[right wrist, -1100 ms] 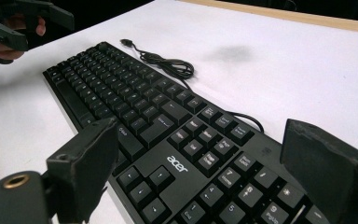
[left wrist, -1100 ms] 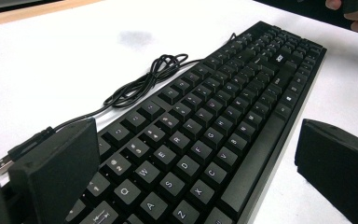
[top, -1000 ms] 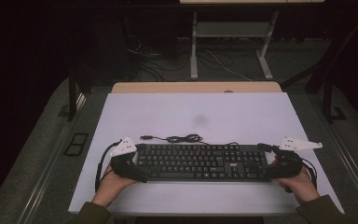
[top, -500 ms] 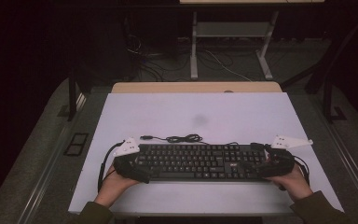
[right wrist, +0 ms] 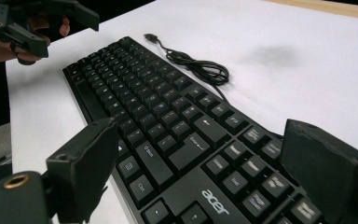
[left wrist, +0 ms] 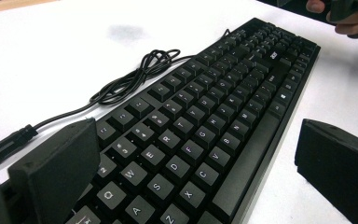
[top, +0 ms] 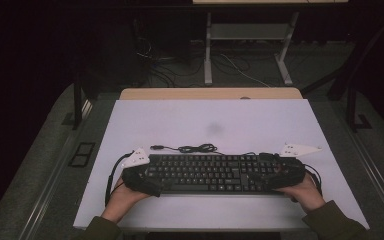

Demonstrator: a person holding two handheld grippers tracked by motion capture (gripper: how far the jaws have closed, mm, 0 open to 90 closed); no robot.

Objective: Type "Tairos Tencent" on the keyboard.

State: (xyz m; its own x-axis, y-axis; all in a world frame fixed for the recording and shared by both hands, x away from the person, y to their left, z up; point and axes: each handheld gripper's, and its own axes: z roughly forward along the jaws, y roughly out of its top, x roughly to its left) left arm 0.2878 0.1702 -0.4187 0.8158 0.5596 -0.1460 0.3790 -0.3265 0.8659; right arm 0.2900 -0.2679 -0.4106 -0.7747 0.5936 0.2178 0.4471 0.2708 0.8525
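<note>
Here both tools (top: pixel 139 177) (top: pixel 286 172) gape wide astride the keyboard (top: pixel 210 173); coiled cable (top: pixel 192 148) behind.

The room is dark beyond the white tabletop (top: pixel 260 120), which has a tan wooden edge (top: pixel 210 93) along its far side. Grey floor (top: pixel 45 165) flanks it. Behind stands a pale metal frame (top: pixel 250 32), perhaps another table's legs, with loose cables (top: pixel 180 70) on the floor.
</note>
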